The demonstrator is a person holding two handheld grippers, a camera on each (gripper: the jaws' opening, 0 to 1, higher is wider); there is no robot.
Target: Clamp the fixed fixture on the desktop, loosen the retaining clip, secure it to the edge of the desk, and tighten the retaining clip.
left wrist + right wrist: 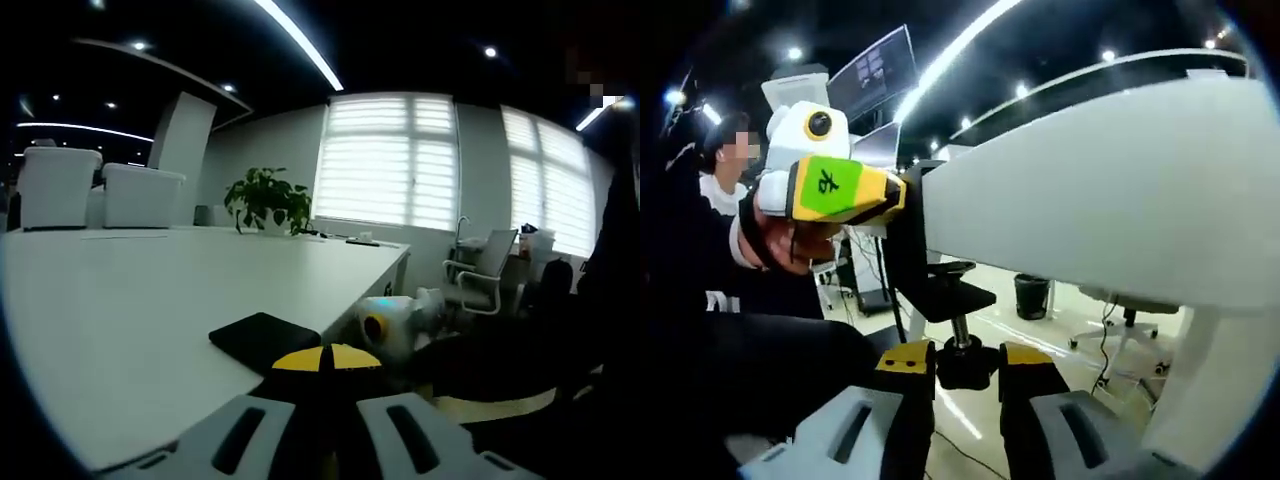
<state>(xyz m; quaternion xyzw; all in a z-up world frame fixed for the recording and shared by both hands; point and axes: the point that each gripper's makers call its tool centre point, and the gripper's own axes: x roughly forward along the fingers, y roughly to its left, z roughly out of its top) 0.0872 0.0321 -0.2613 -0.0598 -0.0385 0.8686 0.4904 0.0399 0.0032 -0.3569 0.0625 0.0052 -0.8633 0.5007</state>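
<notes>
White desk edge — right gripper jaws pinching clamp knob, left gripper clenched on fixture

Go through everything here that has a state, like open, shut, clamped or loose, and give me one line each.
left gripper: shut on clamp, at the desk edge.
right gripper: jaws either side of the screw knob under the desk; grip cannot be judged.
clamp: hooked over the edge of the desk, black top plate flat on the desktop.
window blinds: lowered, slats letting light through.
ceiling strip lights: on.
</notes>
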